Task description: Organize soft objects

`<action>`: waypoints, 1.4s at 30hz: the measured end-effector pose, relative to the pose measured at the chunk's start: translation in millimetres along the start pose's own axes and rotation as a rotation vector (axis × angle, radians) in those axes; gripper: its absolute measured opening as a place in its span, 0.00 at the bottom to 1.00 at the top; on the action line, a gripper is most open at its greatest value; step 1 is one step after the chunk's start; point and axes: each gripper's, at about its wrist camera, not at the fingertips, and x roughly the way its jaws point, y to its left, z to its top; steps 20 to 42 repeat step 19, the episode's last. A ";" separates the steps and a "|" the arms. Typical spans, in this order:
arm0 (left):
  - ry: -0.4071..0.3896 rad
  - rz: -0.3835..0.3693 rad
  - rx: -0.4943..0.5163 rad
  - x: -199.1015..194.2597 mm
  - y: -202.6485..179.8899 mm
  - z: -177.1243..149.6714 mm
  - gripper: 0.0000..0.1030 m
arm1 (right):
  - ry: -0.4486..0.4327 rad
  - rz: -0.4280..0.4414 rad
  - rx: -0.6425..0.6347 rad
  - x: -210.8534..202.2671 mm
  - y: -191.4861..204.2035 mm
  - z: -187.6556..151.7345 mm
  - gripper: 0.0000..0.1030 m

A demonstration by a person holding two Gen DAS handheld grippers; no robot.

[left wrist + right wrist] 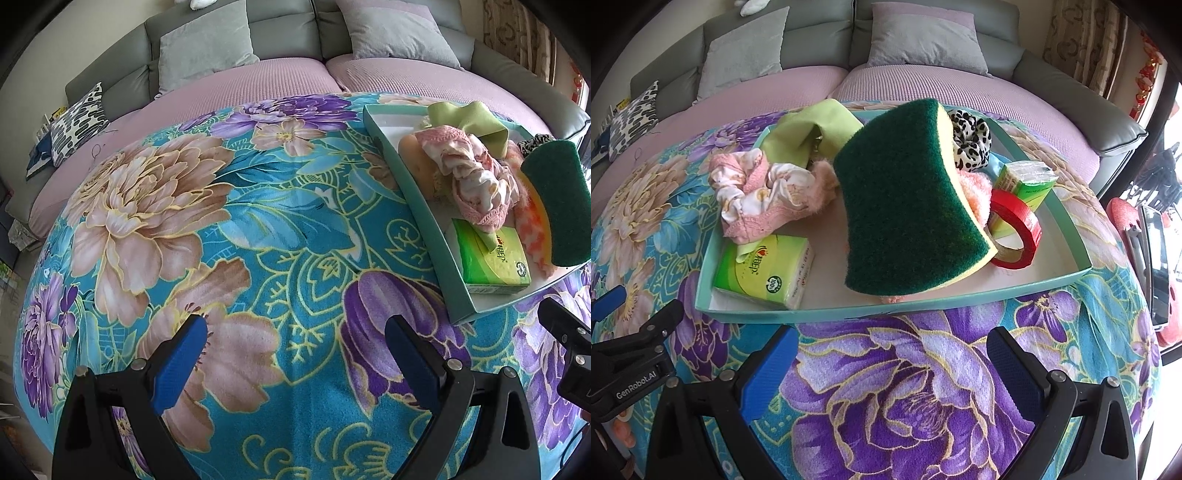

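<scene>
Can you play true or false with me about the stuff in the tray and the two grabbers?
1. The sponge sits in the tray. True.
2. The right gripper is squeezing the sponge. False: it is open and holds nothing.
3. A red tape roll lies beside the sponge. True.
4. The left gripper holds a tissue pack. False: it is open above the blanket; the pack is in the tray.
5. The spotted scrunchie lies on the blanket. False: it is in the tray.
</scene>
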 end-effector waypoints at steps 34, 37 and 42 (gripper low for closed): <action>-0.010 0.000 0.014 -1.7 -0.8 -1.0 0.94 | 0.008 -0.007 -0.001 4.0 2.9 1.1 1.00; -0.010 0.000 0.014 -1.7 -0.8 -1.0 0.94 | 0.008 -0.007 -0.001 4.0 2.9 1.1 1.00; -0.010 0.000 0.014 -1.7 -0.8 -1.0 0.94 | 0.008 -0.007 -0.001 4.0 2.9 1.1 1.00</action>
